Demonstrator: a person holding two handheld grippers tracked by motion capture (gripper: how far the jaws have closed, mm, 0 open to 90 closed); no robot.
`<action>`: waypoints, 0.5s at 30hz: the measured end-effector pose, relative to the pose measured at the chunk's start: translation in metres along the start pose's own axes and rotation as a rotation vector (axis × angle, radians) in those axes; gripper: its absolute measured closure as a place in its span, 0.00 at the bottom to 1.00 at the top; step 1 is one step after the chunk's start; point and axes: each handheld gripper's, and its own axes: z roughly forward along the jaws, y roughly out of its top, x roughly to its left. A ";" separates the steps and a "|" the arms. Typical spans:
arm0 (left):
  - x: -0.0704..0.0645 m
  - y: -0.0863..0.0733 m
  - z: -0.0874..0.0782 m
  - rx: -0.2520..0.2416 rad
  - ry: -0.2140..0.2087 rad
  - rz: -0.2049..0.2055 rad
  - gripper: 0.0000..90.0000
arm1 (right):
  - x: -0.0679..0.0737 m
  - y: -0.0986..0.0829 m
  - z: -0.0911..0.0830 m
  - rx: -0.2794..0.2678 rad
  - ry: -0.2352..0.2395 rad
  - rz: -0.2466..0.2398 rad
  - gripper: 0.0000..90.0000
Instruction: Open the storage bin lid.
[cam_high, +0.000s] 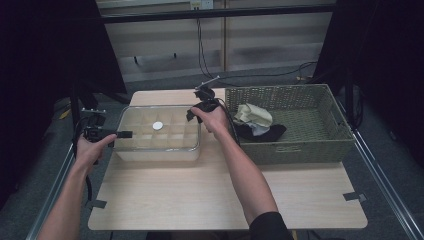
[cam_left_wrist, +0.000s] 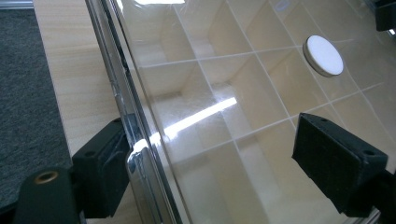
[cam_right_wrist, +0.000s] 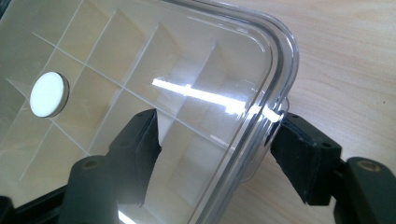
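Note:
A clear plastic box (cam_high: 155, 154) with a grid of compartments stands on the table under a clear lid (cam_left_wrist: 243, 107) that carries a white round disc (cam_high: 158, 125). At the box's left side my left gripper (cam_high: 125, 134) is open. In the left gripper view its jaws straddle the lid's rim (cam_left_wrist: 133, 140), one outside the rim and one over the lid, with the disc (cam_left_wrist: 323, 55) beyond. My right gripper (cam_high: 196, 112) is open at the far right corner. In the right gripper view the corner of the lid (cam_right_wrist: 275, 60) lies between its jaws.
A woven green basket (cam_high: 300, 147) stands right of the box, holding a beige cloth (cam_high: 253, 114) and a black cloth (cam_high: 265, 133). The wooden table (cam_high: 200, 195) has bare room in front of the box. Dark frame posts flank both sides.

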 end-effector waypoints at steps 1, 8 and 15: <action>0.000 0.001 0.000 0.008 0.000 -0.003 0.17 | 0.000 0.000 0.000 -0.001 0.000 0.006 0.36; 0.001 0.000 -0.001 0.004 -0.002 0.003 0.17 | 0.000 -0.002 0.004 -0.019 0.020 0.033 0.33; 0.005 -0.003 -0.006 -0.031 -0.011 -0.013 0.27 | 0.001 -0.001 -0.002 -0.045 -0.019 0.033 0.42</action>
